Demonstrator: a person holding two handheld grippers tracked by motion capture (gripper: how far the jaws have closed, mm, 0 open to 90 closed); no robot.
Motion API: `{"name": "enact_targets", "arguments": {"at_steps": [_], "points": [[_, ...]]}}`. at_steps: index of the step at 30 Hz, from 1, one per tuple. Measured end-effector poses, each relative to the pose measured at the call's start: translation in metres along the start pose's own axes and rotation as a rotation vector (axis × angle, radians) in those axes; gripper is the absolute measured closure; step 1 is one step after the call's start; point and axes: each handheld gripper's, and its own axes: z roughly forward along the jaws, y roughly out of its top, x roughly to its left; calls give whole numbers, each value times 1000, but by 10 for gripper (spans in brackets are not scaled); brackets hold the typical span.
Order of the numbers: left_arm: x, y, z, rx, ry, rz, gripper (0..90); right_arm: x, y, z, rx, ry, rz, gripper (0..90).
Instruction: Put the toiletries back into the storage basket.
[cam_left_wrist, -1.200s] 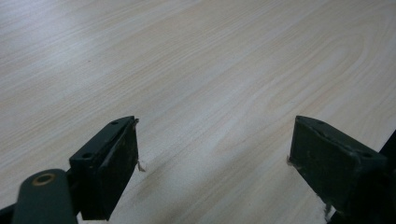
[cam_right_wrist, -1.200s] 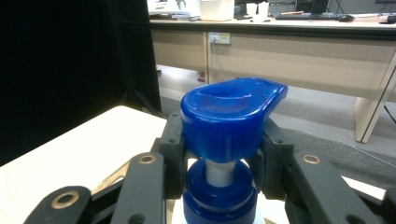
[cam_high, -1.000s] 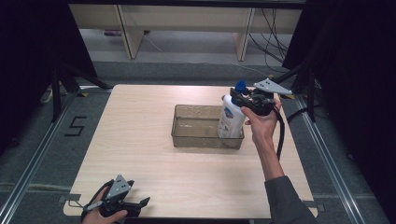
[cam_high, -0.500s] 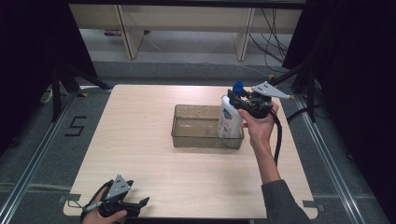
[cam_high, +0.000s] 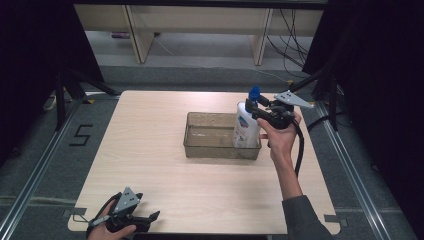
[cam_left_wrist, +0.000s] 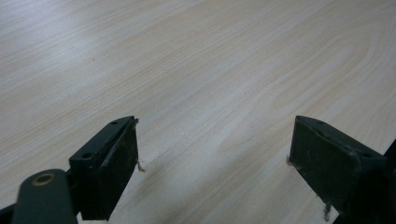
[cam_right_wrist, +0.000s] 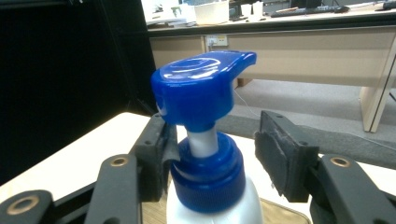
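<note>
Since a second ago the white plastic pump bottle with a blue dispenser head has come lower at the right end of the clear rectangular plastic bin, and the right gripper has descended with it. The bottle now stands upright at that end of the bin; whether its base rests on the bin floor cannot be told. In the right gripper view the jaws sit either side of the blue collar: one pad touches it, the other stands slightly off, so the jaws are partly parted rather than clamped. The bin lies near the middle of the light wooden table. Well away from the bin, at the table's near left corner, the left gripper rests low, its jaws spread wide over bare wood and holding nothing.
</note>
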Motion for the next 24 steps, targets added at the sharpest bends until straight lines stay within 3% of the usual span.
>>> {"name": "enact_targets", "arguments": {"at_steps": [4,9,15,16,24], "points": [[0,0,0,3,-2,0,150,2,2,-5,-9,10,33,387],[0,0,0,-1,5,-3,150,6,2,-10,-2,0,24,320],[0,0,0,-1,5,-3,150,9,-4,-17,-14,16,32,294],[0,0,0,-1,5,-4,150,11,-6,-19,-11,16,57,294],[2,0,-1,4,8,5,150,7,-11,-25,-49,40,76,284]]}}
